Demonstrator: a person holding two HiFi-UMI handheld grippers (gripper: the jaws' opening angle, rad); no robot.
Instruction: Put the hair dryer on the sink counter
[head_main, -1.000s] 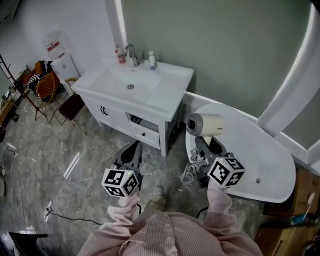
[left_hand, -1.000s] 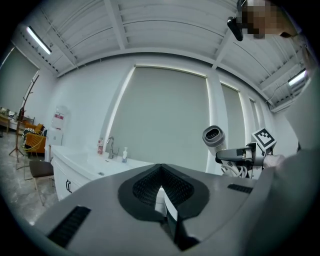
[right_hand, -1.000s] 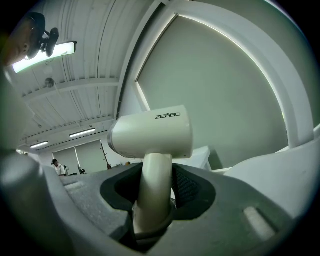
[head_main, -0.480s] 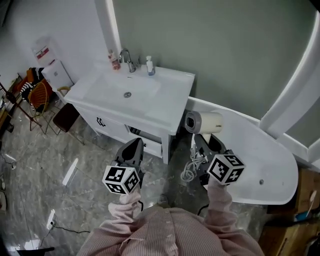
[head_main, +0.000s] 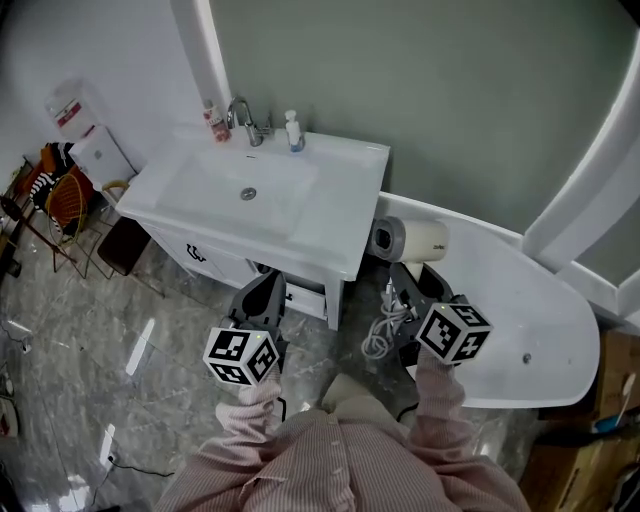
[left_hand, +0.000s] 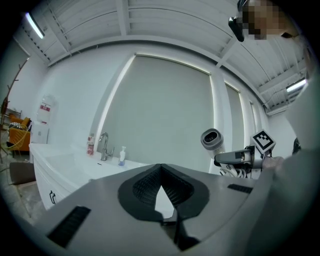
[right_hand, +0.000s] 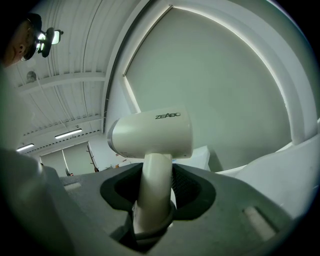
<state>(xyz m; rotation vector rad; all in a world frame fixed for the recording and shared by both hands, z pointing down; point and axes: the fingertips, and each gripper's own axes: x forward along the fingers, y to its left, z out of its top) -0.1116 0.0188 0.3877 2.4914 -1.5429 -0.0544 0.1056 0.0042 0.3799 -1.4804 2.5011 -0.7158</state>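
Stepped in toward the sink counter. The hair dryer in my right gripper is now just beside the counter's right edge, and my left gripper is nearer its front.

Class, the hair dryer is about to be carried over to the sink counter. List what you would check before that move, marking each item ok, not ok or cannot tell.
1. Right hand-held gripper clamped on the hair dryer handle: ok.
2. Left hand-held gripper empty, jaws together: ok.
3. Bare space on the sink counter right of the basin: ok.
4. Cord free of snags: cannot tell; it hangs in loops below the dryer.
5. Soap bottle and faucet away from that space: ok, both stand at the back edge.
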